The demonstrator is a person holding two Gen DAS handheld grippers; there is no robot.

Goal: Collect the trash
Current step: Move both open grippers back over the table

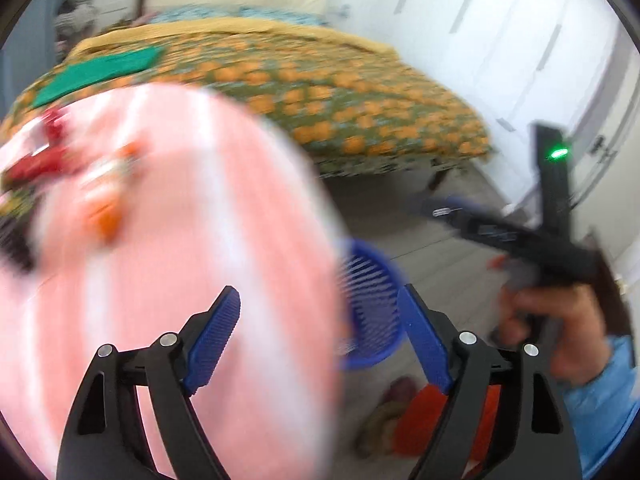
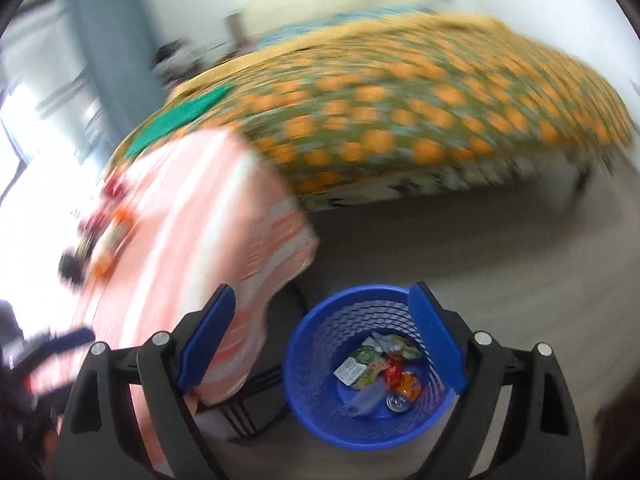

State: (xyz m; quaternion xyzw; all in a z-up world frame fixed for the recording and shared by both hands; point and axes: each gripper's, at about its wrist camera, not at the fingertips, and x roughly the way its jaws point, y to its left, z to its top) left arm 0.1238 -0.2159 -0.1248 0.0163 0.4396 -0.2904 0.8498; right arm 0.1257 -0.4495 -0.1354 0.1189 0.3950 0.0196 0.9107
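Note:
A blue mesh basket (image 2: 316, 364) stands on the floor and holds several wrappers (image 2: 384, 364) and a can (image 2: 398, 402). My right gripper (image 2: 322, 289) hangs open just above its rim with nothing between the fingers. My left gripper (image 1: 320, 292) is open and empty too, over the edge of a table under a pink striped cloth (image 1: 160, 240), with the basket (image 1: 368, 280) beyond it. On the table's far left lie a red wrapper (image 1: 36, 160) and an orange packet (image 1: 106, 212), both blurred. A person's hand (image 1: 552, 320) holds the other gripper's handle at the right.
A bed with an orange-patterned cover (image 1: 340, 92) and a green cloth (image 1: 100, 68) fills the background. White wardrobe doors (image 1: 520, 40) line the right wall. Red and brownish things (image 1: 420, 412) lie on the floor near the basket. Dark chair legs (image 2: 248, 400) stand under the table.

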